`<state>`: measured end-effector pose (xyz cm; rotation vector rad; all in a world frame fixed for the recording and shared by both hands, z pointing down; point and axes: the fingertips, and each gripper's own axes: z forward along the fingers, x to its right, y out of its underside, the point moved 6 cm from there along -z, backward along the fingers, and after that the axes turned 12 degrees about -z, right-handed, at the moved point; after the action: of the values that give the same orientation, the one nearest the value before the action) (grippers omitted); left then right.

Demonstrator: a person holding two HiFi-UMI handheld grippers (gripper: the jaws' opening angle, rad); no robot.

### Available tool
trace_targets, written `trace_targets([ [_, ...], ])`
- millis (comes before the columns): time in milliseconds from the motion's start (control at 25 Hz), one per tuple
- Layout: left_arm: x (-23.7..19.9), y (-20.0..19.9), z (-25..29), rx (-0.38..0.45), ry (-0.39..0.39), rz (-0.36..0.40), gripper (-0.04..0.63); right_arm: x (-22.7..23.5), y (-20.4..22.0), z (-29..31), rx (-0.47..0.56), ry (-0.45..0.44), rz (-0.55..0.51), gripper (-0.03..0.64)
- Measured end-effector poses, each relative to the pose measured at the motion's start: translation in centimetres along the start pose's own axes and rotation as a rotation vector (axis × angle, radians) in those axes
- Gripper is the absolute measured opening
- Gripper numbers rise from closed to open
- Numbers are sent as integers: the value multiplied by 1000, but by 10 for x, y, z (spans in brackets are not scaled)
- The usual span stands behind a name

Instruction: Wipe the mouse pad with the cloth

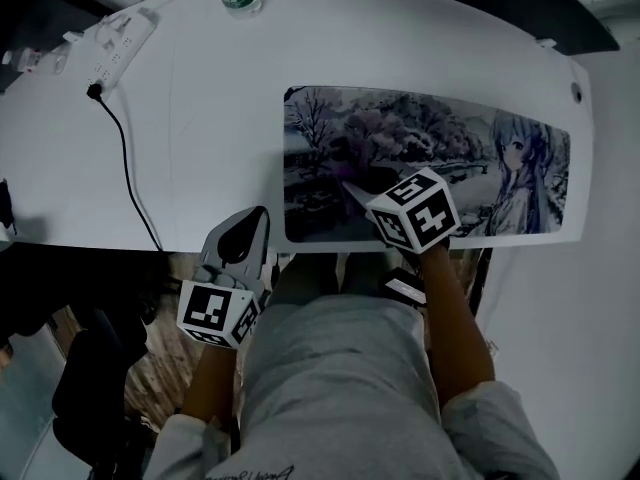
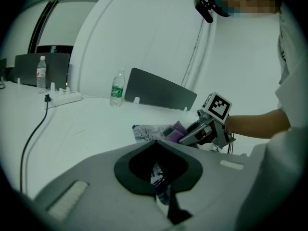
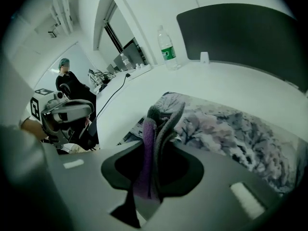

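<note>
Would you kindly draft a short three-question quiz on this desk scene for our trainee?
1. True or false: the left gripper holds the cloth.
2. Multiple choice: what lies under the right gripper? A) the mouse pad B) a keyboard C) a laptop
3. Fill in: the black cable plugs into the white ___.

Key: 1 false, the right gripper is shut on it; 2 A; 3 power strip.
</note>
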<state>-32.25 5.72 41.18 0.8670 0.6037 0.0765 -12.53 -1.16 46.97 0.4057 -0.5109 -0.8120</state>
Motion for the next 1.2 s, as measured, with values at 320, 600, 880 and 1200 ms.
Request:
trace_targets([
  [320, 80, 0, 45, -45, 81, 81, 18, 66, 97, -94, 15, 147, 121, 101],
  [600, 167, 11, 99, -73, 150, 127, 18, 126, 187, -175, 25, 242, 232, 101],
  [880, 247, 28, 144, -87, 194, 151, 18, 184, 283, -254, 3, 337, 316, 101],
  [1200, 298, 45, 169, -116, 183, 168, 20, 258, 368, -332, -64, 502, 375, 101],
])
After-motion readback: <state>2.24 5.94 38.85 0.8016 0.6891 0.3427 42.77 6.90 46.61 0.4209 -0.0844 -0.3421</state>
